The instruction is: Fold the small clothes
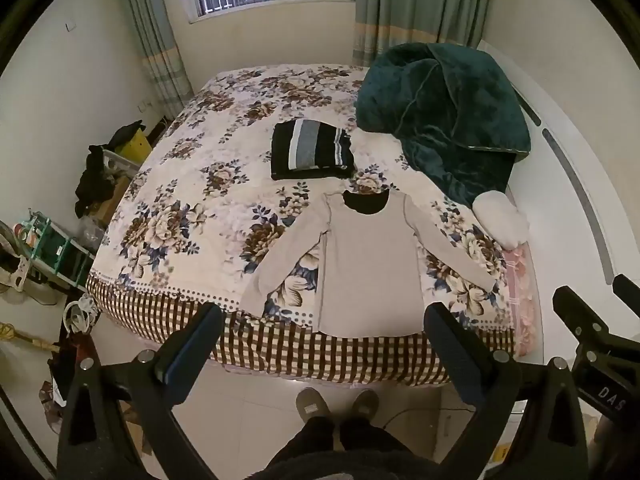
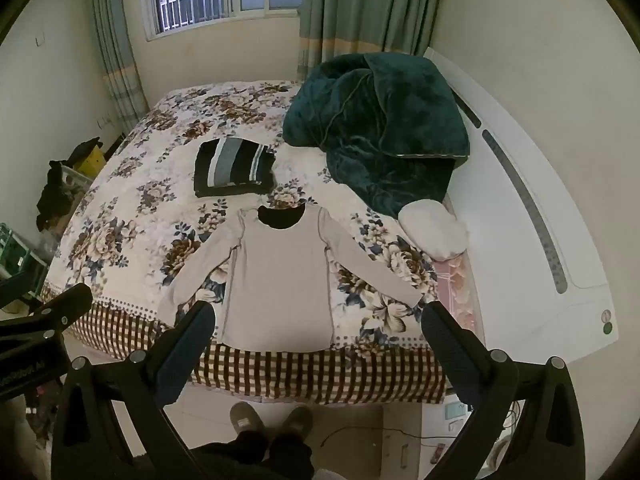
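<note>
While both jaws gape, shirt (image 1: 370,268) lies beyond — untouched.

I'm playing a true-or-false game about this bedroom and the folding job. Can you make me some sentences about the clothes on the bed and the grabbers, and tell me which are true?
1. The beige long-sleeved shirt lies flat on the floral bedspread with both sleeves spread out. True.
2. The left gripper is squeezing a sleeve. False: its jaws stand wide open above the bed edge, holding nothing.
3. A folded black striped garment lies beyond the shirt's collar. True.
4. The dark green blanket is folded neatly. False: it sits in a rumpled heap.
5. The right gripper is shut. False: it is open and empty.
</note>
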`<state>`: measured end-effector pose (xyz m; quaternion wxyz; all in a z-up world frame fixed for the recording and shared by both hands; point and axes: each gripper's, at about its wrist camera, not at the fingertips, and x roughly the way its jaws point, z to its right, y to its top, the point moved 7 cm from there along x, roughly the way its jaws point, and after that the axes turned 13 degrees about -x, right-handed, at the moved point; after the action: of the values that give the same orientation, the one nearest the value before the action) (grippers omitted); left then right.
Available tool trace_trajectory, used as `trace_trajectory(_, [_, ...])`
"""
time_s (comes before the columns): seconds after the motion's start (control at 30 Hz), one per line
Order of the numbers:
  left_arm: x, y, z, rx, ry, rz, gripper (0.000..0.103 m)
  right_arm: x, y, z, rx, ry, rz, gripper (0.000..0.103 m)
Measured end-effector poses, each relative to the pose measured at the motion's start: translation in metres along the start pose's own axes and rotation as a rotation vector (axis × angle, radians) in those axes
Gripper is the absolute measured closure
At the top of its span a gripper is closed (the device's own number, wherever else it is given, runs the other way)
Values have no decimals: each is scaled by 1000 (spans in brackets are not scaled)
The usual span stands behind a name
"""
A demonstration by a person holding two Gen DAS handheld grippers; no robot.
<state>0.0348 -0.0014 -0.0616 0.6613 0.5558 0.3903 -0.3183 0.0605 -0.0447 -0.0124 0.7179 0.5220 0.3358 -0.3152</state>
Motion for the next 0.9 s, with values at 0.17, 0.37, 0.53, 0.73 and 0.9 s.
trace_trajectory(0.17, [-8,6,-2,-18,-32,16,0,2,1,0,4,9,1,0])
trace_trajectory(0.37, [-11,6,-1,-18,-26,16,0,-2,9,-1,2,8,7,0])
trace_trajectory(0.53, [-11,12,1,-13,-21,19,0,-3,6,-1,4,4,10,0])
trace_trajectory(0.73, [-21,22,8,-13,-18,25,0,-8,12,0,5,3,14,0])
trace_trajectory(0.9, [-24,26,10,-13,-19,32,0,-10,16,-1,4,5,14,0])
